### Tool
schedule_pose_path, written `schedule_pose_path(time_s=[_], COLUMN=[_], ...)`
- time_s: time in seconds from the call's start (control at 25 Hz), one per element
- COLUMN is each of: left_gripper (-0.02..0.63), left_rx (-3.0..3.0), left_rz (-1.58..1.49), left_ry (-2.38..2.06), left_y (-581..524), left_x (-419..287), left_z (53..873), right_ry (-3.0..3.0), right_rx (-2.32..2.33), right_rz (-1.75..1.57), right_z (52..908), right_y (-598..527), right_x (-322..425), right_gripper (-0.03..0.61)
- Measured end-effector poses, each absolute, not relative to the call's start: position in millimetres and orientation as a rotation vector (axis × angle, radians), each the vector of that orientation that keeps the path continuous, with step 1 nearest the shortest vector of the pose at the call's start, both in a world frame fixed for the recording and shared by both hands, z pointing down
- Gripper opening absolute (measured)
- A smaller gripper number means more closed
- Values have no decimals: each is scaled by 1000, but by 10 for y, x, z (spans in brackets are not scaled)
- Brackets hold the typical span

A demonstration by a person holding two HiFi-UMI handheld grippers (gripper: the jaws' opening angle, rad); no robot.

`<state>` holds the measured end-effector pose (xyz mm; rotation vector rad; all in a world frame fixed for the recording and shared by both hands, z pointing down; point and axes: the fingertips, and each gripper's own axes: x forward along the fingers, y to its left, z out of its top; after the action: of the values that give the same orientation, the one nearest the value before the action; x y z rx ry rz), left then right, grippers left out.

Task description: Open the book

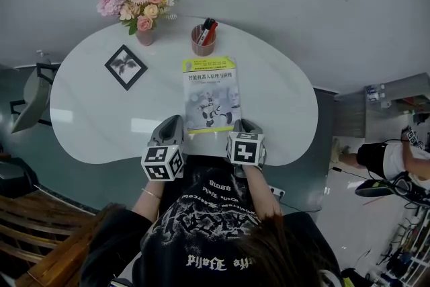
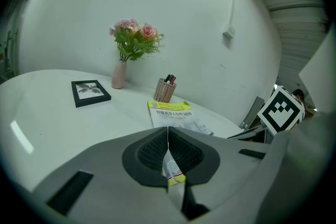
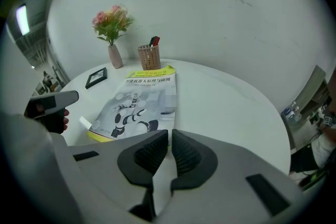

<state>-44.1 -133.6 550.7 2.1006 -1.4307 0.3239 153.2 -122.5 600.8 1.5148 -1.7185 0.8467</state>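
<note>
The book (image 1: 211,94) lies closed on the white table (image 1: 87,117), its robot-print cover up and its yellow strip toward me. My left gripper (image 1: 171,121) rests at the book's near left corner. In the left gripper view its pads (image 2: 168,136) meet in a thin line, and the book's yellow corner (image 2: 176,178) shows through the gap beneath them. My right gripper (image 1: 247,124) sits at the near right corner. Its pads (image 3: 170,139) stand almost together, only a pale slit between them, in line with the book's (image 3: 139,105) right edge.
Behind the book stand a pen cup (image 1: 203,40), a vase of pink flowers (image 1: 140,7) and a black picture frame (image 1: 125,66). A person (image 1: 390,161) is on the floor to the right. Wooden slats (image 1: 40,212) lie at lower left.
</note>
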Motion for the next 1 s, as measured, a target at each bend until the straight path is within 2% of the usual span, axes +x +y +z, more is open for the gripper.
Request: schedule_pose_path(time_s=[0.2, 0.48, 0.6, 0.8, 1.0], left_gripper=[24, 23, 23, 24, 25], left_rx=[2102, 2090, 2099, 2097, 2071], left_rz=[321, 297, 293, 293, 291], left_ry=[-1429, -1426, -1420, -1430, -1446], left_y=[-1326, -1317, -1311, -1303, -1261], left_x=[-430, -439, -408, -425, -489], left_z=[5518, 5522, 5507, 5492, 5505], right_ry=[-1745, -1789, -1810, -1773, -1805], right_rx=[1557, 1592, 1564, 1609, 1620], right_rz=[909, 1282, 1366, 1351, 1216], right_z=[5950, 5938, 5956, 5989, 5851], right_y=[-1228, -1217, -1207, -1211, -1207], right_x=[1518, 1515, 1476, 1504, 1426], right_gripper=[37, 37, 77, 40, 37])
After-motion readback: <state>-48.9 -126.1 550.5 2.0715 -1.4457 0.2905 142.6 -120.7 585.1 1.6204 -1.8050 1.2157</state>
